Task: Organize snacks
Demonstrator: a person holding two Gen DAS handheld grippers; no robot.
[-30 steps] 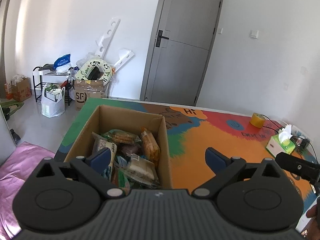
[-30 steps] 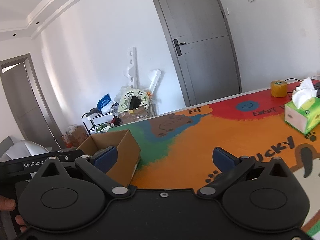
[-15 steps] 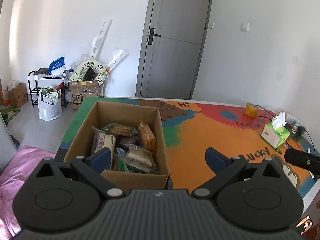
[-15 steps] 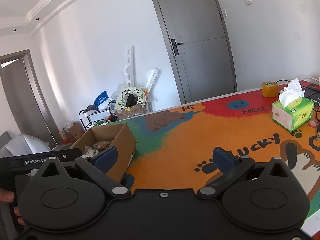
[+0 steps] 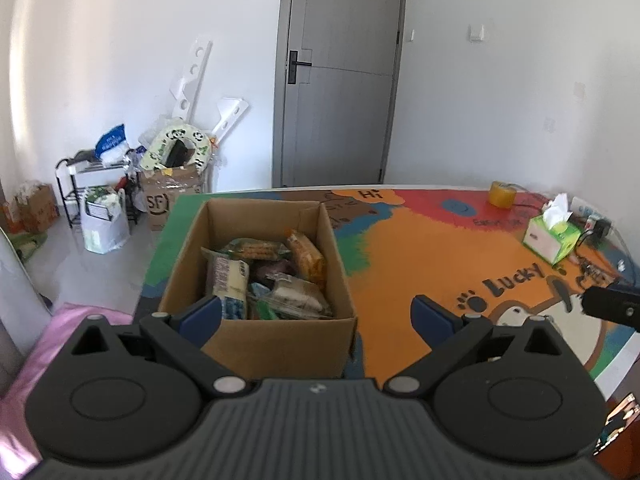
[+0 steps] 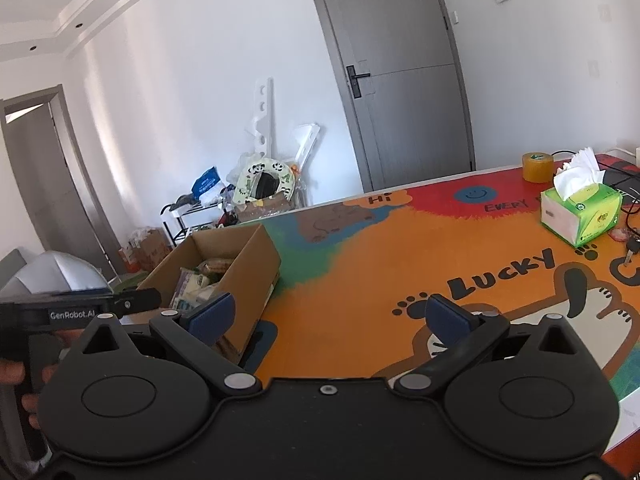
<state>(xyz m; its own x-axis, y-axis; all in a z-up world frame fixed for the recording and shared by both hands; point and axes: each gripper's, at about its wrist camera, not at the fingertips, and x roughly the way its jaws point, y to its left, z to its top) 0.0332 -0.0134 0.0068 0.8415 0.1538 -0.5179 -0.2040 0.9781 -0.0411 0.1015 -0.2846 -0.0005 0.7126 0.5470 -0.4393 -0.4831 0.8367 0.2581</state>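
Observation:
An open cardboard box (image 5: 276, 336) stands on the left end of the colourful table mat (image 5: 408, 264). Several snack packets (image 5: 264, 276) lie inside it, among them an orange packet (image 5: 306, 256) and a white one (image 5: 226, 276). My left gripper (image 5: 316, 314) is open and empty, held above and in front of the box's near wall. My right gripper (image 6: 326, 314) is open and empty, to the right of the box (image 6: 256, 256), over the orange part of the mat (image 6: 400, 256). The left gripper's body (image 6: 72, 312) shows at the left of the right wrist view.
A green tissue box (image 6: 580, 208) and a roll of tape (image 6: 538, 166) sit at the table's far right, with cables (image 5: 592, 228) beside them. The table's near edge (image 5: 616, 348) runs at the right. Clutter and a rack (image 5: 100, 184) stand by the wall beyond a grey door (image 5: 340, 76).
Both grippers have pulled back and up from the table, so the box and the mat look smaller and lower. Both stay open and empty.

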